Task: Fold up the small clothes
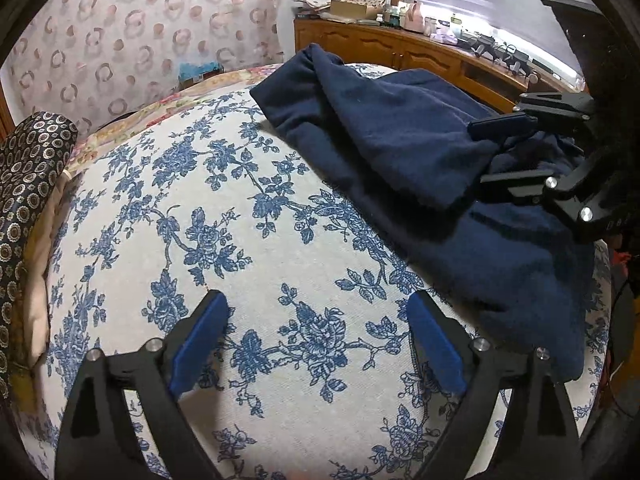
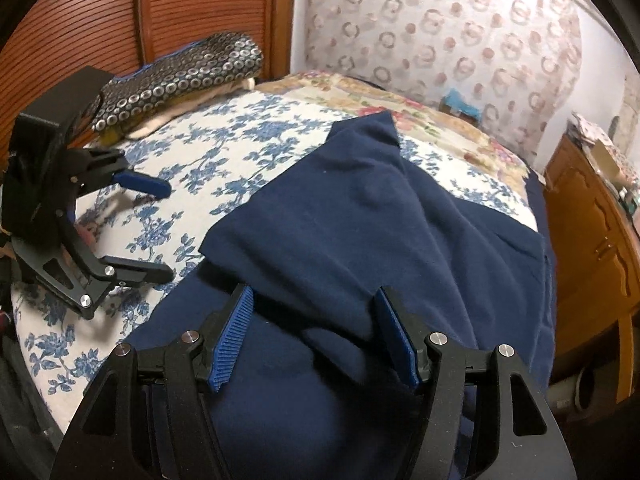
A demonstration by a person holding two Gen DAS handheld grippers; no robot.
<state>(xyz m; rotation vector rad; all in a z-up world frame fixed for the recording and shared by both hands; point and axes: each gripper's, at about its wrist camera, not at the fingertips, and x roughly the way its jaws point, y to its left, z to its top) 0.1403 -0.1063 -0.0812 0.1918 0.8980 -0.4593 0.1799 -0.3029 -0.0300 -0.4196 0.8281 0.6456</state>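
Left tool [image 1: 318, 300] hangs with its blue pads spread wide, nothing between them, only the blue-flowered bedspread [image 1: 248, 216] under the gap. Over in the right wrist view that same left tool [image 2: 168, 230] sits off to the left, both fingers clear of the cloth, just beside its near corner.

Right tool [image 2: 314, 296] is parted as well, poised over the navy garment [image 2: 360, 208], and a low ridge of the fabric rises into the gap; whether the pads actually touch it I can't tell. From the left wrist view, the right tool [image 1: 476, 152] reaches in from the right edge above the garment [image 1: 400, 140], one finger above a raised fold, the other lower against the cloth.

The garment lies rumpled on the bed, one layer thrown over another, a point of it toward the far floral quilt [image 2: 360, 88]. A ring-patterned dark cushion [image 2: 180, 76] rests at the bed's far left, and a wooden cabinet [image 2: 592, 248] stands along the right.
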